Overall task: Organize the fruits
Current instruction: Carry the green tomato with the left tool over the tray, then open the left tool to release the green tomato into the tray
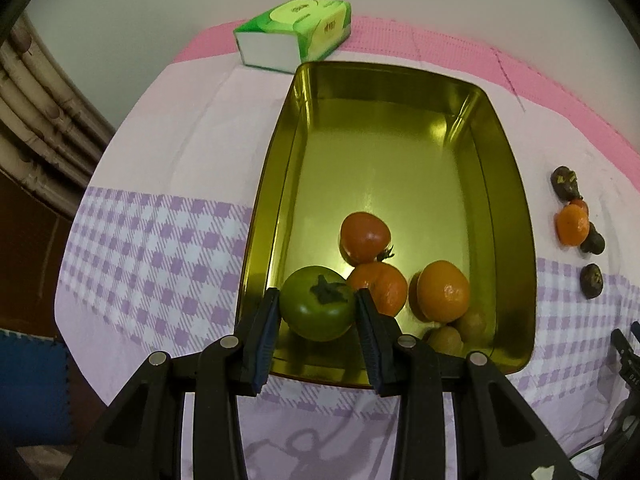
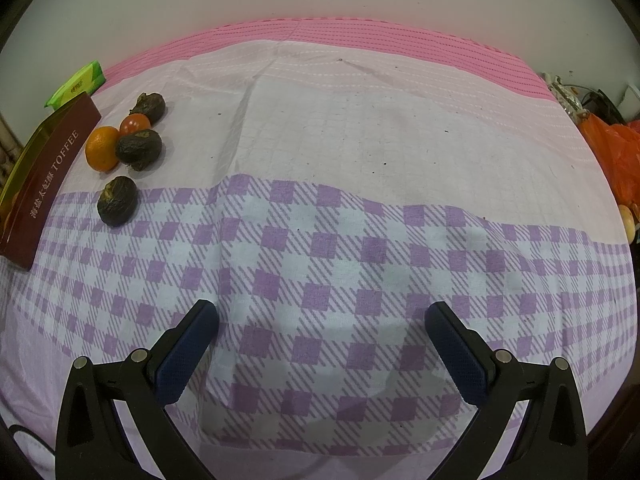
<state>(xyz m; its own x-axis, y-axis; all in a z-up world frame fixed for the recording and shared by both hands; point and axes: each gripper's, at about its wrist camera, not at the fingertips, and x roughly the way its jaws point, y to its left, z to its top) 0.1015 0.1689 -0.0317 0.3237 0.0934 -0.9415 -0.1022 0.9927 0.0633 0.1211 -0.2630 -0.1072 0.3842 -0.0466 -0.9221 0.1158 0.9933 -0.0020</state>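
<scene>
Two tools in play. Left tool (image 1: 317, 300) is clamped on a green tomato (image 1: 316, 306), blue pads (image 1: 267, 332) pressing both its sides, stem facing up, held over the near end of the gold tin (image 1: 516, 216). Can't tell if the tomato touches the tin floor.

Inside the tin, near end: red tomato (image 1: 365, 237), two oranges just behind the green one, one orange (image 1: 380, 286) touching the red tomato, the other orange (image 1: 443, 290) just beside it to the right. Two small brownish fruits (image 1: 456, 336) sit in the near right corner, partly hidden. Far half of the tin is bare metal.

Tin sits on a purple-checked cloth (image 2: 340, 240) over a pink mat (image 2: 360, 36). Green tissue pack (image 1: 294, 32) lies just beyond the tin's far edge.

Right tool (image 2: 322, 322) hangs with jaws spread wide, nothing between them, over the checked cloth.

Loose fruit still on the cloth just right of the tin: loose orange (image 2: 102, 148), small red tomato (image 2: 135, 123), three dark wrinkled fruits; one far (image 2: 149, 106), one middle (image 2: 138, 148) touching the loose orange, one nearer (image 2: 117, 200) and apart. The tin's maroon side reads TOFFEE. Orange plastic bag (image 2: 616, 152) at the far right edge.
</scene>
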